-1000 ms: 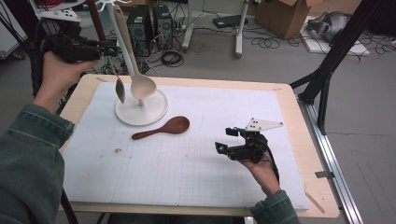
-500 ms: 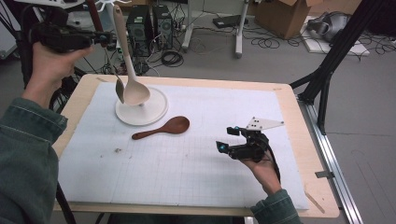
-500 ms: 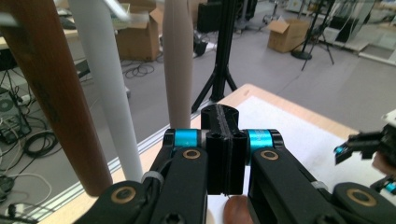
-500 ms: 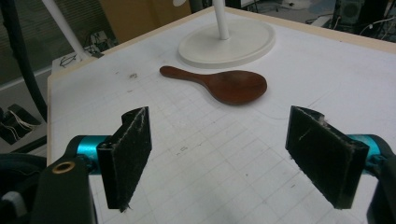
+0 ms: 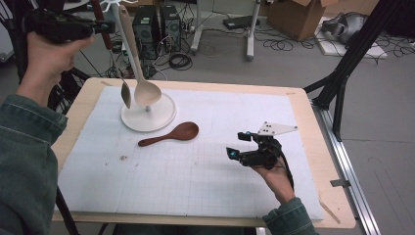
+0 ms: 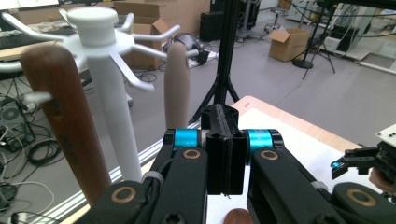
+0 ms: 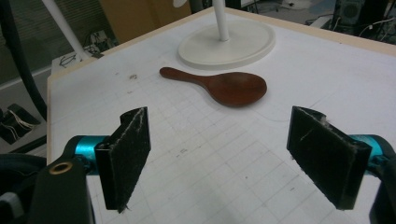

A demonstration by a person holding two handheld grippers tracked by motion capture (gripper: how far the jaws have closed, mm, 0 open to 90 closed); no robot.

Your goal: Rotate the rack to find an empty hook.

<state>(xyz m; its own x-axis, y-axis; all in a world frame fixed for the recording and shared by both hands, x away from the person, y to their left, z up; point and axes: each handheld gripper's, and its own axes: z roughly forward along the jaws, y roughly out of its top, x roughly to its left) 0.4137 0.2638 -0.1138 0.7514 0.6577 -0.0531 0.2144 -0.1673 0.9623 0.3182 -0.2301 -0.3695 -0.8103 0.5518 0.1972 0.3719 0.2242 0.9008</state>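
Pale wooden spoon (image 5: 139, 73) hangs from the white rack (image 5: 148, 111) at the tabletop's (image 5: 205, 88) back-left, bowl down just above the rack base, a metal spoon (image 5: 125, 92) hanging beside it. Left gripper (image 5: 100, 27) is level with the rack top, beside the spoon handle tip; jaws pressed together, nothing between them. Dark wooden spoon (image 5: 171, 134) lies flat on the white mat (image 5: 195, 166) just in front of the base. Right gripper (image 5: 237, 145) hovers at mid-right, jaws wide, empty, aimed at the dark spoon.
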